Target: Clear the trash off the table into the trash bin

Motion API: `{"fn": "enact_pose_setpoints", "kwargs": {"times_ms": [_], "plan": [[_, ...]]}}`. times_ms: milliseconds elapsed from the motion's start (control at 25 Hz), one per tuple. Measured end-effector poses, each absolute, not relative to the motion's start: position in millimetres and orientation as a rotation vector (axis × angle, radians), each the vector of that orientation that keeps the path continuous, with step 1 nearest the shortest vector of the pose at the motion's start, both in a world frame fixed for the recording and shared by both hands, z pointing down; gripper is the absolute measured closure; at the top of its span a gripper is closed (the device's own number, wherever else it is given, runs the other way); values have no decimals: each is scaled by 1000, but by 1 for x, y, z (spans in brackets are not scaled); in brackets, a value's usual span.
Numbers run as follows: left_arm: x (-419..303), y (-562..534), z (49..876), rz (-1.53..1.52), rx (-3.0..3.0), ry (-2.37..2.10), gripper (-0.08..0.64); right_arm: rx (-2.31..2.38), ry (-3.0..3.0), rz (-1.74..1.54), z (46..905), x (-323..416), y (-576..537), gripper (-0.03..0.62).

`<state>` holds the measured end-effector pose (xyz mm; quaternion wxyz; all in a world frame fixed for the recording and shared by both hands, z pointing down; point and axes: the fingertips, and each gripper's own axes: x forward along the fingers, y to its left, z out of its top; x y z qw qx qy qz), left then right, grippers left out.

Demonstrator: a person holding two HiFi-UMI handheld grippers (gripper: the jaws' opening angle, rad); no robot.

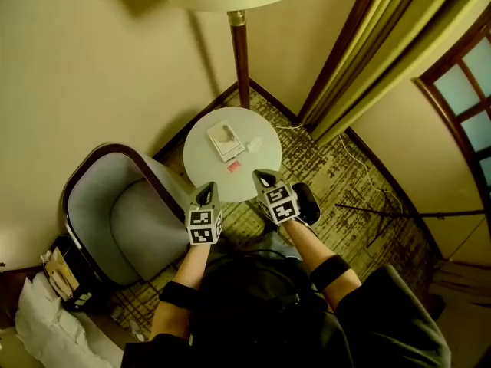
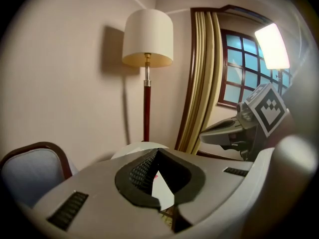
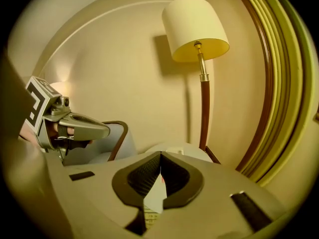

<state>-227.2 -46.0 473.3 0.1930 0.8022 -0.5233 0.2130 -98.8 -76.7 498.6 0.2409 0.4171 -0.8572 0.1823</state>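
The left tongs (image 1: 206, 193) and right tongs (image 1: 265, 179) are closed and empty, at the near edge of the round tabletop (image 1: 201, 167). On it lie a white paper packet (image 1: 225, 139), a crumpled white scrap (image 1: 254, 143) and a red scrap (image 1: 233, 166). Pickup looks not yet begun; next, one pair must open over a piece.

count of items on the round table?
3: flat white rectangular packet at centre, small crumpled white scrap right of it, small red piece toward the near edge. Nothing looks hidden.

The head view looked steeply down at the table (image 1: 198, 163), shared by both gripper views facing the lamp (image 2: 147, 38) beyond their jaws.
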Motion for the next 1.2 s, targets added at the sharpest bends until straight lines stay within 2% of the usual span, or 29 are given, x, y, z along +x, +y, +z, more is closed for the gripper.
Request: {"fn": "enact_pose_setpoints", "kwargs": {"times_ms": [320,920,1000,1160,1200], "plan": [[-260,-36,477,570,2178,-1524,559,1042,-2360,485,505,-127,-69,592],[-248,-44,491,549,2169,-1462,559,996,-2297,489,508,-122,-71,591],[-241,-45,491,555,2177,-1434,559,984,-2270,474,515,-119,-74,558],[-224,-49,500,593,2205,-1380,559,948,-2207,451,536,-110,-85,550],[-222,-51,504,603,2207,-1375,559,933,-2195,447,543,-108,-87,526]]}}
